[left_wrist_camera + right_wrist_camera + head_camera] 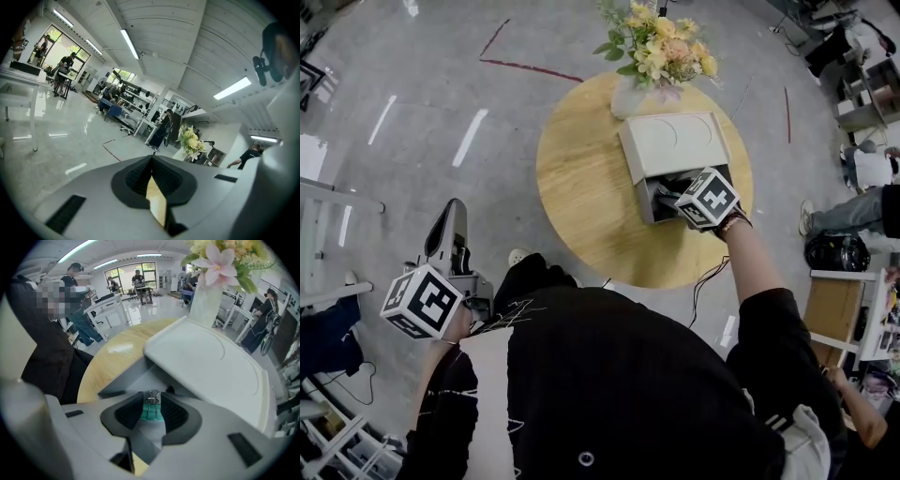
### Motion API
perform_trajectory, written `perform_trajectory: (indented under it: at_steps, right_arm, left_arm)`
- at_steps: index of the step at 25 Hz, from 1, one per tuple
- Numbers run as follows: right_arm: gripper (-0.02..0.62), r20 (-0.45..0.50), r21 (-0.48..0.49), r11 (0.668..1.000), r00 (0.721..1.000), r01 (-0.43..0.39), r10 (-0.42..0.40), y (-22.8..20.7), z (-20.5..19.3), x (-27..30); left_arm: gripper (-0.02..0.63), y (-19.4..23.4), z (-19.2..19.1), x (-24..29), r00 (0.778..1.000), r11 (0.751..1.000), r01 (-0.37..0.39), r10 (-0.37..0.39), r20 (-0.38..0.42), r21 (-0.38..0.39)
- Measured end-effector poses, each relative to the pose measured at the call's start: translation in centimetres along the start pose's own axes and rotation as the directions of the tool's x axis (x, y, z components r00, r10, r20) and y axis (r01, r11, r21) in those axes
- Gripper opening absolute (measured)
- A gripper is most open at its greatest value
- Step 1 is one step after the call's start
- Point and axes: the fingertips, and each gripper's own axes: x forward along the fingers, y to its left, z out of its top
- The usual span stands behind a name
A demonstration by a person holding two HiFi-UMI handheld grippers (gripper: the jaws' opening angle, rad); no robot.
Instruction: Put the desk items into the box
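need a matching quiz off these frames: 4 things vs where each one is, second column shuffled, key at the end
1. binder clip
2. flowers
3. left gripper
4. box

A. far edge of the table
B. off the table, at the person's side, jaws together
C. middle of the table, near end open
D. between the jaws of the right gripper

Pairs: 1-D, 2-A, 3-B, 4-C.
Note: the right gripper's jaws are opening, with the green clip between them at the box's open end.

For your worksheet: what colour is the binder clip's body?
Teal green; the binder clip shows best in right gripper view.
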Motion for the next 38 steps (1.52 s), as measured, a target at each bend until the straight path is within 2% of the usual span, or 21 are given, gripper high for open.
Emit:
perform_trajectory:
  at_steps: [6, 9, 11, 13, 15, 20, 22, 25, 27, 31, 33, 36, 38]
  right_arm:
    - [0.127, 0.098, 0.104, 0.993, 0.992, 0.064, -0.074, -0.4, 0.2, -1.8]
    - [0.127, 0.185, 0.228, 0.97, 0.974, 0.087, -0.131, -0.9, 0.8, -3.3]
    - [0.127, 0.247, 0.341, 0.937, 0.955, 0.071, -0.163, -1.0, 0.9, -4.3]
    - [0.127, 0.314, 0.471, 0.882, 0.932, 0.014, -0.182, -0.4, 0.6, -5.1]
    - [0.126, 0.375, 0.584, 0.811, 0.902, -0.05, -0.215, 0.3, 0.1, -5.9]
    - [0.11, 0.458, 0.74, 0.658, 0.822, -0.14, -0.34, 2.0, -0.1, -8.0]
    - [0.101, 0.508, 0.776, 0.594, 0.771, -0.214, -0.385, 2.8, 0.4, -9.1]
    - [0.072, 0.595, 0.783, 0.503, 0.678, -0.367, -0.432, 4.1, 1.9, -11.1]
    - [0.063, 0.64, 0.763, 0.47, 0.625, -0.445, -0.447, 5.0, 2.8, -12.4]
    - [0.037, 0.683, 0.73, 0.467, 0.551, -0.499, -0.48, 6.3, 4.3, -14.8]
    - [0.014, 0.705, 0.709, 0.476, 0.5, -0.52, -0.503, 6.9, 5.0, -16.4]
    - [0.003, 0.725, 0.687, 0.519, 0.43, -0.509, -0.538, 7.6, 5.7, -19.0]
    - [0.003, 0.718, 0.695, 0.558, 0.396, -0.454, -0.572, 7.8, 5.6, -20.5]
  left_arm:
    - [0.009, -1.7, -0.6, 1.3, 0.998, 0.998, 0.059, -0.059, -0.002, -0.005]
    - [0.009, -3.2, -0.7, 2.5, 0.994, 0.994, 0.11, -0.11, -0.013, 0.002]
    - [0.009, -4.4, -0.7, 3.3, 0.989, 0.989, 0.147, -0.146, -0.023, 0.013]
    - [0.009, -5.8, -1.1, 3.9, 0.983, 0.983, 0.181, -0.18, -0.037, 0.018]
    - [0.009, -7.2, -1.7, 4.4, 0.974, 0.975, 0.219, -0.218, -0.055, 0.02]
    - [0.009, -11.1, -3.7, 6.0, 0.942, 0.946, 0.322, -0.317, -0.113, 0.036]
    - [0.009, -12.9, -4.7, 6.3, 0.924, 0.931, 0.364, -0.356, -0.139, 0.038]
    - [0.009, -15.5, -6.0, 6.3, 0.897, 0.907, 0.419, -0.408, -0.171, 0.038]
    - [0.009, -16.8, -6.7, 6.0, 0.884, 0.897, 0.441, -0.428, -0.185, 0.035]
    - [0.009, -18.2, -8.2, 5.4, 0.864, 0.882, 0.47, -0.454, -0.215, 0.028]
    - [0.009, -18.8, -8.8, 5.2, 0.852, 0.872, 0.488, -0.468, -0.236, 0.032]
    - [0.009, -19.8, -9.1, 5.1, 0.835, 0.856, 0.516, -0.492, -0.247, 0.038]
    - [0.009, -20.4, -9.0, 5.2, 0.826, 0.846, 0.531, -0.506, -0.248, 0.043]
